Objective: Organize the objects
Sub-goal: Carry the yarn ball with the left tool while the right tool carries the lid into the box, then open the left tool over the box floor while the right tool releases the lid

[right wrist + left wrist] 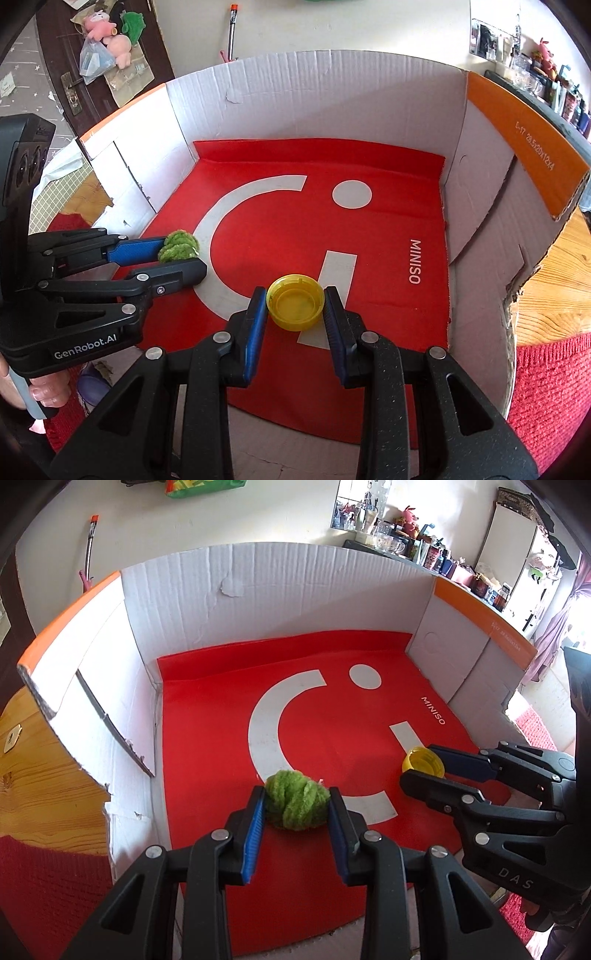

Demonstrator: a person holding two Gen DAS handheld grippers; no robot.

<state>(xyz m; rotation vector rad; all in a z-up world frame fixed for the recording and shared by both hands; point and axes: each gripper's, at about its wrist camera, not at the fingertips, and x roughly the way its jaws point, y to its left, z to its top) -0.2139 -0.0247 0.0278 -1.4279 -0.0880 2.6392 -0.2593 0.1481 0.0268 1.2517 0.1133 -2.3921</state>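
A green yarn ball (297, 799) sits between the fingers of my left gripper (297, 800), which is shut on it, low over the red MINISO sheet (332, 709) inside the cardboard box. It also shows in the right wrist view (179, 246), held by the left gripper (184, 254). A yellow bottle cap (295, 305), open side up, sits between the fingers of my right gripper (295, 304), which is shut on it. In the left wrist view the cap (423, 762) shows in the right gripper (419, 763).
White cardboard box walls (258, 598) with orange flaps (524, 140) surround the sheet on three sides. A wooden surface (554, 280) and red knitted cloth (550, 384) lie outside the box. A cluttered shelf (424, 550) is behind.
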